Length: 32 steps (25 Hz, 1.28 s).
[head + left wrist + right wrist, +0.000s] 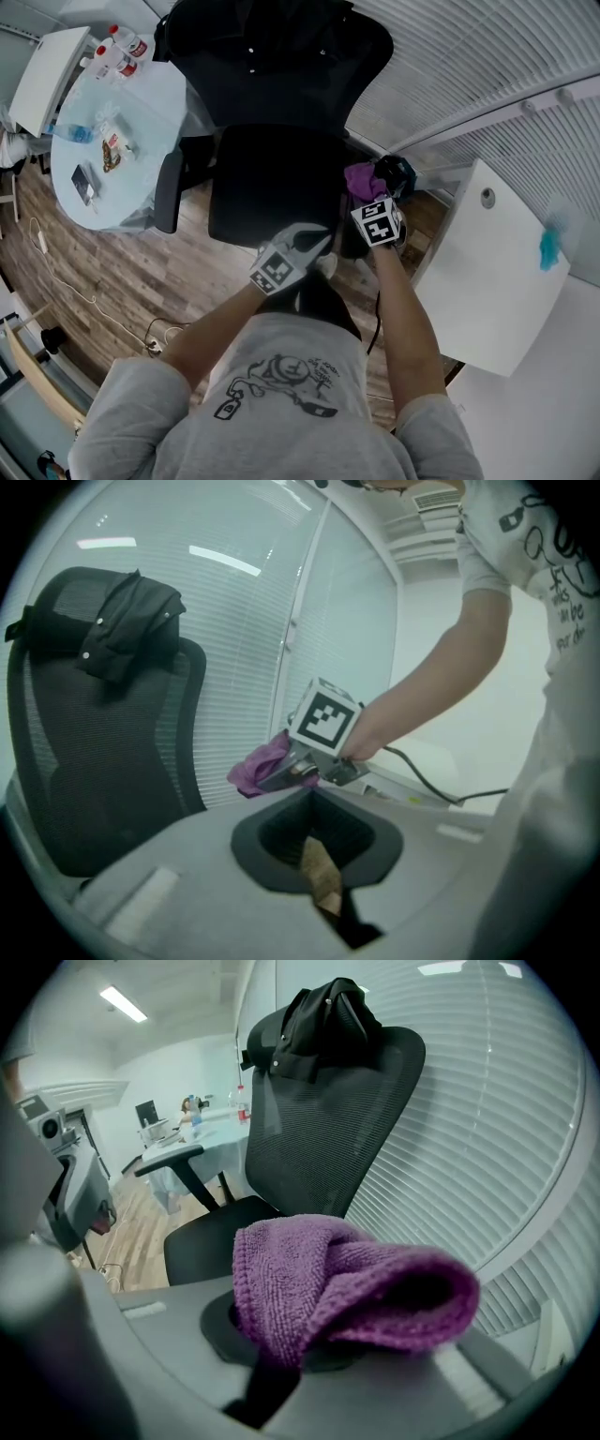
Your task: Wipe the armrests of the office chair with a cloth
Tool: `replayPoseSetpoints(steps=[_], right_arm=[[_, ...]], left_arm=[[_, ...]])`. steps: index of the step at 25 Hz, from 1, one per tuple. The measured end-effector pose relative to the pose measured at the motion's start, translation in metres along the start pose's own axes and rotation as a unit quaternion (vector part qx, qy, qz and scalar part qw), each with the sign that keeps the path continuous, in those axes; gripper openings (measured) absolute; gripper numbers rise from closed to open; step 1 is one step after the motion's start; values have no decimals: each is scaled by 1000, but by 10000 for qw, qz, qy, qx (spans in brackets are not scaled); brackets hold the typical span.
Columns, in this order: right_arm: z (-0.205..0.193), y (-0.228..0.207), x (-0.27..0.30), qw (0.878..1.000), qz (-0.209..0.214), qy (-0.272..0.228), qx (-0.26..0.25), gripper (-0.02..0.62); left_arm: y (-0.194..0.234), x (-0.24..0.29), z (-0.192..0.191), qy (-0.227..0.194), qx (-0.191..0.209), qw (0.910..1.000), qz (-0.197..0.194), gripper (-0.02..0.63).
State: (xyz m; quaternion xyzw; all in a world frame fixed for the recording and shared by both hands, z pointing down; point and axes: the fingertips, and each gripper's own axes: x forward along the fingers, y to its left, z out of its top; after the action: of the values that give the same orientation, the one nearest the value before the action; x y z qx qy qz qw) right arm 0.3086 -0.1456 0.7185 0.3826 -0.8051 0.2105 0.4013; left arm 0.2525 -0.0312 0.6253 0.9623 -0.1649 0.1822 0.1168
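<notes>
Wiping looks barely begun: right gripper [370, 199] jaws clamp purple cloth [328, 1288], left gripper [314, 251] jaws closed empty, far armrest [167, 192] untouched.

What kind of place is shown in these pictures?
Probably an office: a black mesh office chair stands beside window blinds, with a round table and a white desk close by.

The purple terry cloth [347, 1288] bunches over the right gripper [267, 1382], covering where its jaws meet. In the head view, the black mesh office chair [272, 178] has its armrest at 3 o'clock under that cloth, the top edge cuts its backrest [361, 66], and the small items [111, 145] on the round pale table [159, 94] at 10 o'clock are too small to identify.
</notes>
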Motion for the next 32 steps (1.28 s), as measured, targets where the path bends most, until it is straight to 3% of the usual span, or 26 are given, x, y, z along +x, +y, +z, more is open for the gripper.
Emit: replayPoseSetpoints(steps=[13, 32], right_arm=[[-2, 2, -6, 9999, 45, -62, 115, 31], [-87, 89, -78, 9995, 140, -112, 249, 31]], left_arm=[[-1, 2, 7, -40, 32, 10000, 13, 2], [-10, 16, 13, -35, 104, 9999, -96, 2]])
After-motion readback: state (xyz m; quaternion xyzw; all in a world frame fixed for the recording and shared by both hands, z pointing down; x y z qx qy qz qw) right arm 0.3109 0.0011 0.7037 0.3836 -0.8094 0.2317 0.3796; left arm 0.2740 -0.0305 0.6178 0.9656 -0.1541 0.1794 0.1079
